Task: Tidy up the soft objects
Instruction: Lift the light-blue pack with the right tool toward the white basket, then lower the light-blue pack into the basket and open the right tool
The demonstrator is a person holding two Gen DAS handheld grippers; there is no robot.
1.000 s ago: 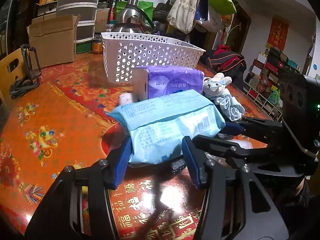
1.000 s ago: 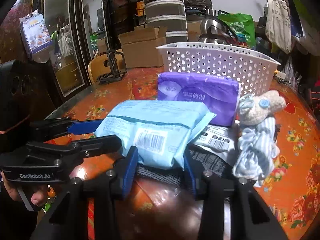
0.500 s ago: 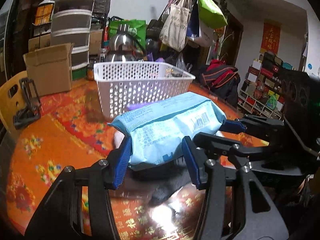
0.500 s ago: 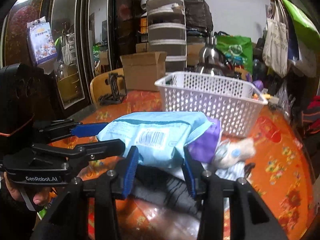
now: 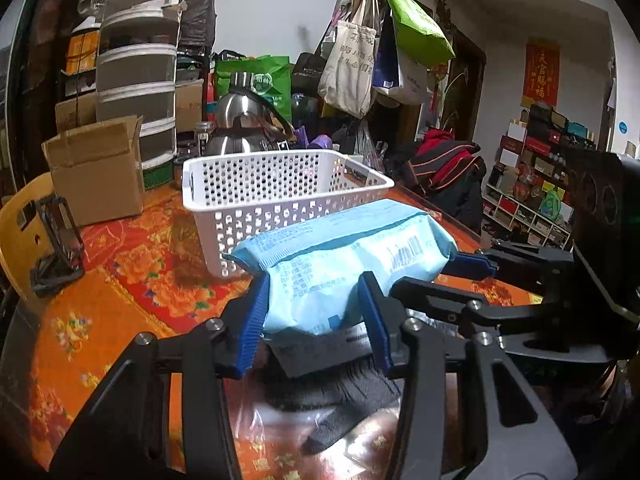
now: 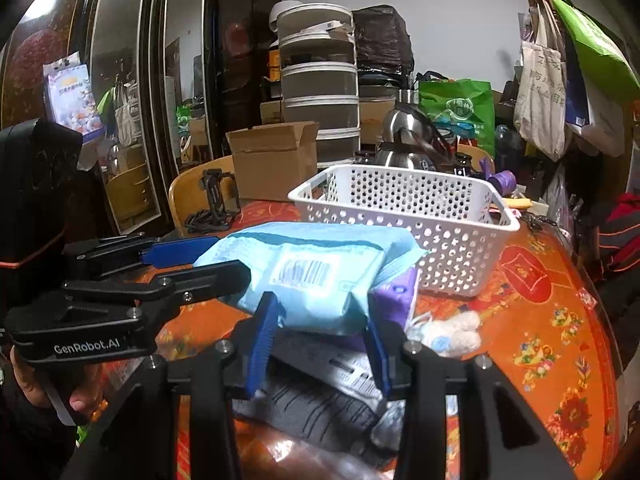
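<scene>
A: Light-blue soft pack (image 5: 344, 256), clear of the counter (image 5: 120, 280) and just short of the white basket (image 5: 280, 184). Carried by?

B: Left tool (image 5: 312, 320) and right tool (image 6: 316, 336), each clenched on one end; the left's jaws have just been tightening. Step: transfer to basket. Next: lift over the near rim, then release. Purple pack (image 6: 396, 296) waits beside the basket

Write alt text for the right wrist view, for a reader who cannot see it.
Two grippers, the right gripper in the foreground and the left gripper entering from the left, clamp a light blue soft pack held above an orange floral table. Behind it sits a white perforated basket; a purple pack and a small plush toy lie beneath.
</scene>
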